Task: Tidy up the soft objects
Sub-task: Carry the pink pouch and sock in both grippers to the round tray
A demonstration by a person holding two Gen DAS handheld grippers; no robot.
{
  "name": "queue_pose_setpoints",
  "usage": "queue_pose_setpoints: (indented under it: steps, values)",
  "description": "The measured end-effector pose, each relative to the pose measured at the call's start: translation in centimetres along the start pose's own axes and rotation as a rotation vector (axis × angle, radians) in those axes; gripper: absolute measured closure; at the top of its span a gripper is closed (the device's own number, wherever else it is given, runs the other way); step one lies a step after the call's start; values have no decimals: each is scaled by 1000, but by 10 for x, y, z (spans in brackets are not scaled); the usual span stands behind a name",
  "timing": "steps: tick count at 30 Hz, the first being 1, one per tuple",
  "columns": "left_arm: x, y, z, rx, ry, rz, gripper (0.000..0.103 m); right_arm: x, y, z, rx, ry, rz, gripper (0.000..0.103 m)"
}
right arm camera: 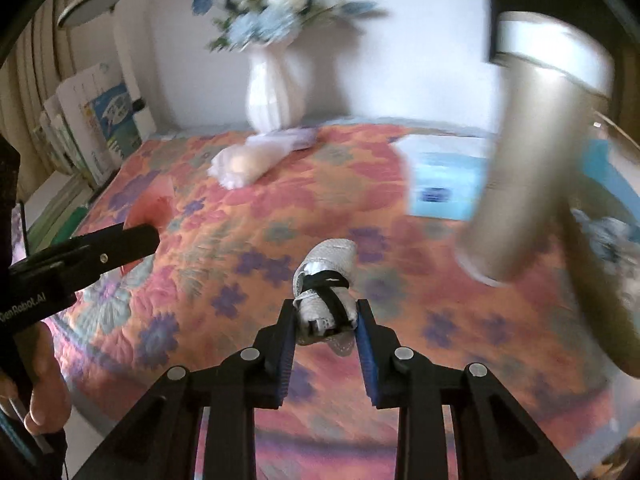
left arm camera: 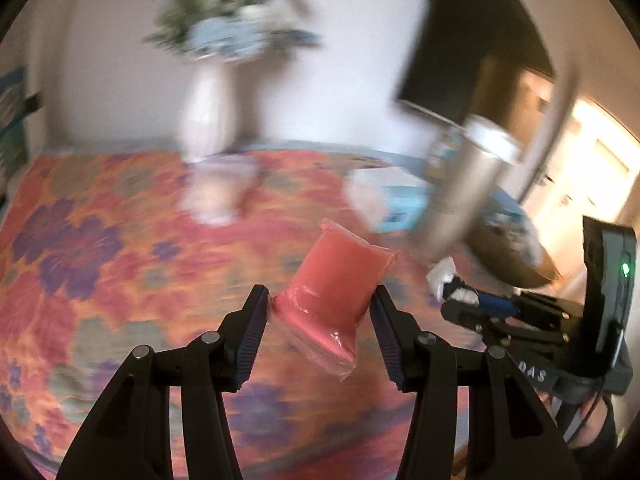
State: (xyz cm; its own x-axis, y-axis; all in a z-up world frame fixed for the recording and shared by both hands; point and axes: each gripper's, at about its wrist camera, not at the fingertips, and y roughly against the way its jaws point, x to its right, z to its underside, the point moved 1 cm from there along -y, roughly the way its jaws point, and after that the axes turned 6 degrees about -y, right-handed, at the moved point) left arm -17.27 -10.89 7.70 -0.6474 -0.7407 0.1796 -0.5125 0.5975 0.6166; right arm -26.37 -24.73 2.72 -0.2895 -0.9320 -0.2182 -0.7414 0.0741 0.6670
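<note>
My left gripper (left arm camera: 320, 304) is shut on a pink soft packet (left arm camera: 336, 292) in clear wrap and holds it above the floral cloth. My right gripper (right arm camera: 326, 314) is shut on a rolled white cloth bundle (right arm camera: 326, 276) tied with a black band, also held above the cloth. The right gripper (left arm camera: 472, 300) shows at the right of the left wrist view, with the white bundle (left arm camera: 444, 276) in its tip. The left gripper (right arm camera: 132, 236) shows at the left of the right wrist view, with the pink packet (right arm camera: 150, 204) partly behind it.
A floral cloth (right arm camera: 240, 248) covers the table. A white vase of blue flowers (right arm camera: 276, 96) stands at the back, a pale soft bag (right arm camera: 244, 164) lying before it. A tall metal cylinder (right arm camera: 532, 152) stands at the right beside a blue-white packet (right arm camera: 444, 184). Books (right arm camera: 96, 120) lean at the left.
</note>
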Motion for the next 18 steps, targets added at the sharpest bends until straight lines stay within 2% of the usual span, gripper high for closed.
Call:
queue_pose_setpoints:
  steps: [7, 12, 14, 18]
  values:
    - [111, -12, -26, 5, -194, 154, 54, 90, 75, -4, 112, -148, 98, 75]
    - [177, -37, -51, 14, -270, 214, 54, 156, 109, -18, 191, -251, 172, 75]
    - [196, -50, -61, 14, -286, 214, 54, 181, 114, -25, 199, -295, 195, 75]
    - [232, -91, -85, 6, -314, 153, 54, 228, 116, -45, 212, -388, 171, 75]
